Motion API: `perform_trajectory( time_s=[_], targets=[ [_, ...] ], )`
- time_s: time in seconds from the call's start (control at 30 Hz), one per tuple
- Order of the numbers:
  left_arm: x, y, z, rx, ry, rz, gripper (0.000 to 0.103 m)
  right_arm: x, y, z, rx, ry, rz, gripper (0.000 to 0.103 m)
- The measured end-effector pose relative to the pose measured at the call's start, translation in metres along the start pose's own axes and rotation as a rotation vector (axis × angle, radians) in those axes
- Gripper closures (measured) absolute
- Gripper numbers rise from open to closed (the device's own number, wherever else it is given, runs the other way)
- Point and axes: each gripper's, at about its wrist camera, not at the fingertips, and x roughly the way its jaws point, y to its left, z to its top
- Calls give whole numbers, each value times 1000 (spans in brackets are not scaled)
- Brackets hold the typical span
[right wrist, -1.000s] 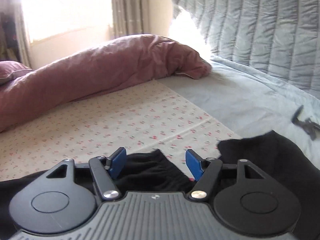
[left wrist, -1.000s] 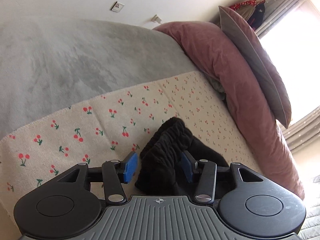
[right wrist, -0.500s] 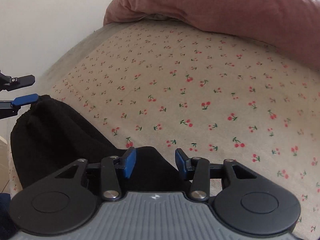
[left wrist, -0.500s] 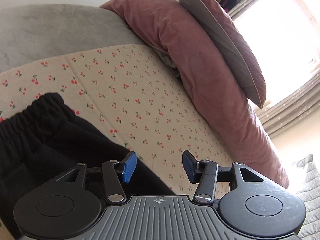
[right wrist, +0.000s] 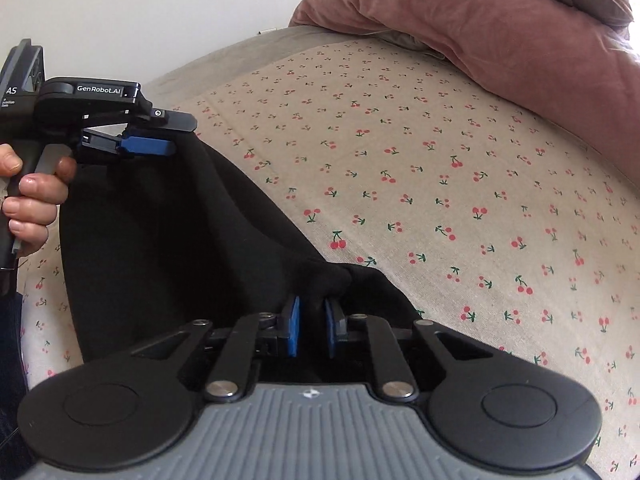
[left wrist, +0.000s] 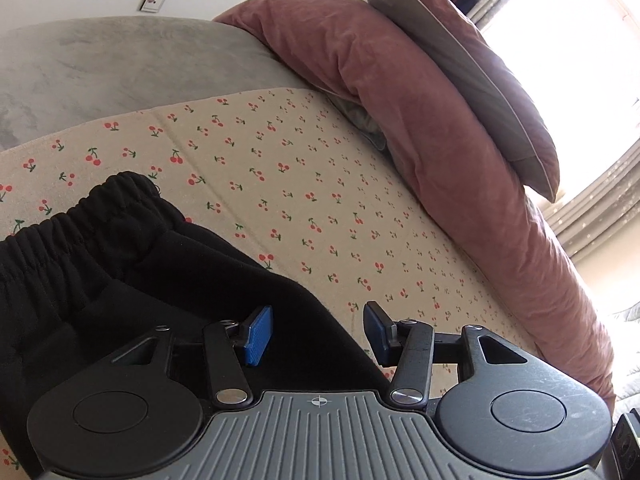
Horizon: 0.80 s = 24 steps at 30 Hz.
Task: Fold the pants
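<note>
On the cherry-print sheet (left wrist: 304, 184), the black pants (left wrist: 132, 280) lie spread toward the near edge of the bed, their gathered elastic waistband (left wrist: 76, 216) on the side of the sheet farthest from the pink duvet (left wrist: 420, 128). Above the pants, the left claw (left wrist: 318, 334) hangs with its blue pads (left wrist: 258, 334) wide apart and nothing between them; one pad sits over black cloth, the other over bare sheet just beside the pants' edge. From the right wrist view the right claw (right wrist: 312, 330) has its pads nearly together, pinching a bunched fold of the pants (right wrist: 192, 240), which rises into a small peak right at the pad tips. That same view shows the left claw (right wrist: 160, 136) from the side, over the far end of the pants, with a person's hand (right wrist: 34, 200) wrapped around its handle. A grey pillow (left wrist: 472, 64) rests on top of the duvet, and a grey blanket (left wrist: 112, 64) covers the bed beyond the sheet
</note>
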Motion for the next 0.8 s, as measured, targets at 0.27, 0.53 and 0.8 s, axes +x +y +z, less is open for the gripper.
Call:
perform_trajectory(
  time_s=[0.27,0.53,0.8],
  targets=[
    [2,5,3,-5,-1,21,55,45,-44,24,174,13,-37,95],
    [-15,20,17,-46,-60,48,55,-10,-39,51,131,-137,-200,97],
    [-27,38,27,-110,-81,58,57,64,-67,47,177,15,-257,96]
  ],
)
